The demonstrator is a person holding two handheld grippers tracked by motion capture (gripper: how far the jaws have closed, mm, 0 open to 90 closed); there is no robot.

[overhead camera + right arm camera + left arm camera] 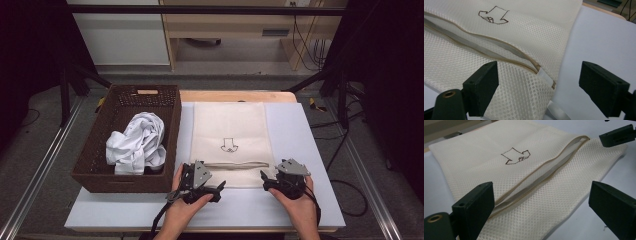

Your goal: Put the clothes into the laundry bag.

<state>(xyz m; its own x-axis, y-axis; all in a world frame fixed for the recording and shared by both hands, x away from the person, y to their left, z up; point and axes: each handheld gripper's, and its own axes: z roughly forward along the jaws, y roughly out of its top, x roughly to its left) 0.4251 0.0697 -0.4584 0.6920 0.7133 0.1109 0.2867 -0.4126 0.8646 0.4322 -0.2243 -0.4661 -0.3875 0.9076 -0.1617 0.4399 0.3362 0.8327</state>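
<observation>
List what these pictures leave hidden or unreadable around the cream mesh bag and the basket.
- Inside of the cream mesh laundry bag: both gripper views look at its open zipper slit, too narrow to see in.
- Dark woven basket floor, high view: covered by crumpled white clothing.
- Small dark drawn symbol: too small to read there.

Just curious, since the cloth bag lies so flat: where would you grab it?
At the upper lip of the zip opening on the mesh bag, coming in from the person's side. It gapes and lifts off the layer below, giving a raised edge to pinch.
</observation>
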